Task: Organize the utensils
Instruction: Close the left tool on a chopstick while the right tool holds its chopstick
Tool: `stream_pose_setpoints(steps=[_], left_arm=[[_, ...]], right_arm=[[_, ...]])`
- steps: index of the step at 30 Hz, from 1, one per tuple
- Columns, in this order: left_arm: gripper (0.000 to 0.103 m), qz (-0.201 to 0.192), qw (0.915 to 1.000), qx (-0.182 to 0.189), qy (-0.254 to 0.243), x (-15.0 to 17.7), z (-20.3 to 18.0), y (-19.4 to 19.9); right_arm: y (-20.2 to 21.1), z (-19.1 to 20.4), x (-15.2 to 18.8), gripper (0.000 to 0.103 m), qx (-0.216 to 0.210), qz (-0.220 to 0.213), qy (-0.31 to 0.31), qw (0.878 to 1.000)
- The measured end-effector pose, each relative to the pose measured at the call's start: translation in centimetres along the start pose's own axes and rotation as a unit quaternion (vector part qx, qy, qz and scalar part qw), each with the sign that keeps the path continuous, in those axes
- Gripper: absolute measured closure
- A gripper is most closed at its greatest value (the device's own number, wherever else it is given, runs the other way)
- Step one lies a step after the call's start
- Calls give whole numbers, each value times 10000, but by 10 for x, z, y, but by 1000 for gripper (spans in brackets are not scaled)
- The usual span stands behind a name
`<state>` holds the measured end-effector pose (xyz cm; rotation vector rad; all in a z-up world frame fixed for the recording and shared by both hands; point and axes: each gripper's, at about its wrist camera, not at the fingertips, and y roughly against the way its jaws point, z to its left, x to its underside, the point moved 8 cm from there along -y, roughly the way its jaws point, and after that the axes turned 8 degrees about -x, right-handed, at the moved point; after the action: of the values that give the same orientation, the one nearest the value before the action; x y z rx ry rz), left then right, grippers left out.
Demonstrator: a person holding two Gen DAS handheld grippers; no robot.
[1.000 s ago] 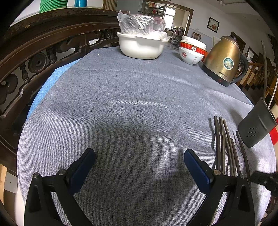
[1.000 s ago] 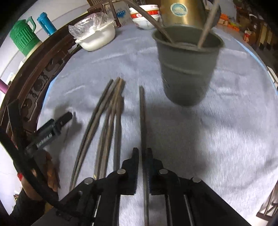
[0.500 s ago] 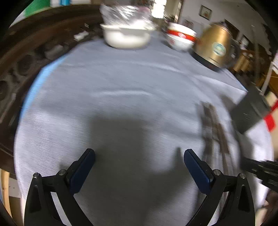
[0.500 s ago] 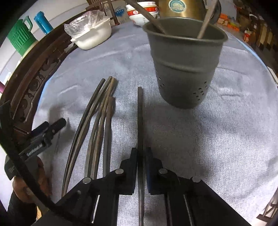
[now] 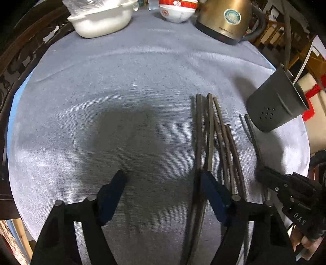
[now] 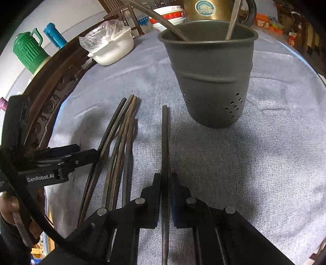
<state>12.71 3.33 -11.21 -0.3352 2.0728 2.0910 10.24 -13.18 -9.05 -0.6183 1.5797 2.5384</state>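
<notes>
Right now my right jaws (image 6: 164,184) are clamped on a single dark chopstick (image 6: 164,134), which runs straight up the middle of the right wrist frame from between the pads. Its far tip ends just short of the grey perforated metal utensil holder (image 6: 212,81), which stands upright in the upper centre of that frame with two long utensil handles leaning out of its rim. Left of the held chopstick, a loose bundle of dark chopsticks (image 6: 120,140) lies fanned on the grey cloth-covered counter (image 6: 254,163).

My left jaws (image 5: 162,186) stand wide apart with nothing between them, low in the left wrist frame. The right blue pad (image 5: 212,193) sits over the near ends of the bundle of dark chopsticks (image 5: 212,130); whether it touches them I cannot tell. The same gripper shows at the left edge of the right wrist frame.

Farther out in the left wrist frame, the utensil holder (image 5: 275,106) appears at the right. Along the top edge sit a white ceramic dish holding a clear plastic bag (image 5: 101,19), stacked red-and-white bowls (image 5: 176,10) and a gold electric kettle (image 5: 226,20). A green plastic jug (image 6: 27,51) and a blue bottle (image 6: 54,35) stand beyond the dark carved wooden rail in the upper left of the right wrist frame.
</notes>
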Motion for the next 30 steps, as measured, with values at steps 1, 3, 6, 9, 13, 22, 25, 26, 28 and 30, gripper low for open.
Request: stream_pose_setpoints(steps=[1, 3, 6, 9, 13, 22, 25, 26, 28, 30], left_arm=[[38, 57, 10000, -11, -30, 0, -3, 0], [51, 126, 9996, -184, -165, -1, -10, 0], [77, 172, 9981, -477, -346, -2, -14, 0], [93, 377, 9983, -296, -318, 3, -13, 1], [94, 654, 9970, -172, -388, 15, -3, 5], [91, 1287, 9912, 272, 120, 17, 12, 3], [87, 1354, 9896, 365, 321, 11, 15, 2], [87, 1355, 9895, 366, 342, 8, 15, 2], [87, 1307, 9902, 353, 346, -5, 25, 1], [95, 1265, 9913, 259, 263, -11, 25, 2]], right_arm=[[0, 0, 0, 93, -28, -11, -3, 10000], [2, -2, 1, 93, -78, -34, -16, 10000], [3, -4, 1, 93, -140, -64, -29, 9999], [3, -6, 2, 93, -198, -77, -43, 9998], [4, -6, 3, 93, -204, -30, -14, 9998], [-6, 2, -7, 89, 4, 713, 141, 9974], [-9, 1, -12, 89, 83, 1010, 129, 9948], [-11, 0, -13, 89, 118, 1111, 94, 9937], [-13, 1, -16, 89, 204, 1227, 76, 9922], [-16, 2, -20, 89, 307, 1278, 131, 9912]])
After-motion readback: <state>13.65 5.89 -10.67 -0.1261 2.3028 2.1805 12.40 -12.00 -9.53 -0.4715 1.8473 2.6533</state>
